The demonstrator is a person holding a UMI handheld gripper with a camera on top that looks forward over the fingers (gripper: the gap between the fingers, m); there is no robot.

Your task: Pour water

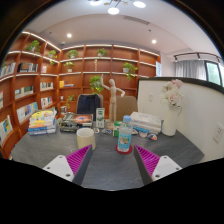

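Bottle [124, 138] with a teal label stands upright on the grey table [110, 165], just ahead of the claw [112, 160] and between the lines of its two pink-padded fingers [79, 158], which are spread apart and grasp nothing. Left of the bottle sits a pale cup [86, 138]; its contents cannot be made out. Further back lie a stack of boxes [42, 122] and a white vase of flowers [170, 110]. Wooden shelves [100, 65] with plants line the room's back wall.
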